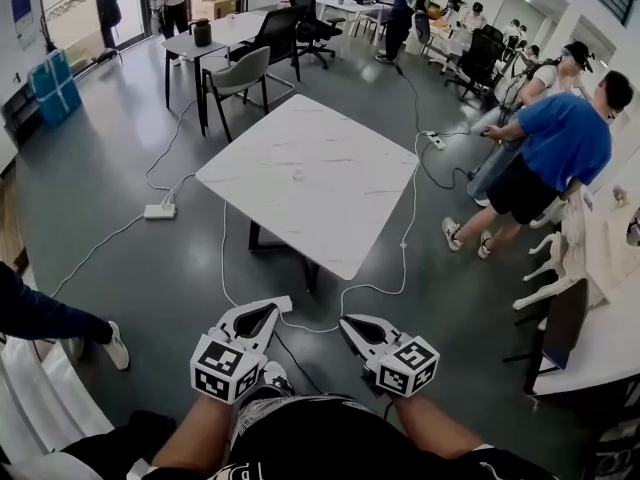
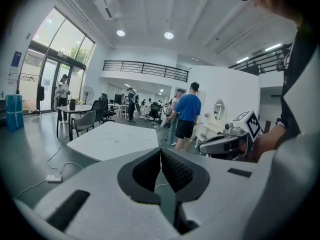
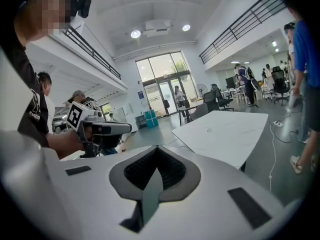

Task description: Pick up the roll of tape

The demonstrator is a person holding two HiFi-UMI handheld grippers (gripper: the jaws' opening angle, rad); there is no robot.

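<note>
Approach stage, hazards then pose: I am judging the main hazard to be the white cable [image 1: 385,286] that is lying on the floor between me and the near corner of the white table [image 1: 330,208], since stepping in could be catching a foot on it; the roll of tape is not showing plainly in any view; a small speck [image 1: 297,176] near the middle of the tabletop may be it, but it is too small for me to tell, so committing early risks aiming at the wrong thing; the left gripper [image 1: 283,306] and the right gripper [image 1: 346,324] are both clenched on nothing, each pair of pads meeting in its own view with only floor and table beyond, so arriving like this would likely be knocking the roll aside rather than taking it, unless I am opening one set of jaws beforehand; a person in a blue shirt [image 1: 562,138] is bending just right of the table, and a wide right-hand swing could be crowding them. Pose: I am holding both grippers low in front of my body, side by side and apart, well short of the table; both are pointing forward and slightly downward toward it, tips angling a little inward, marker cubes facing up, my forearms reaching in from the bottom edge.
</note>
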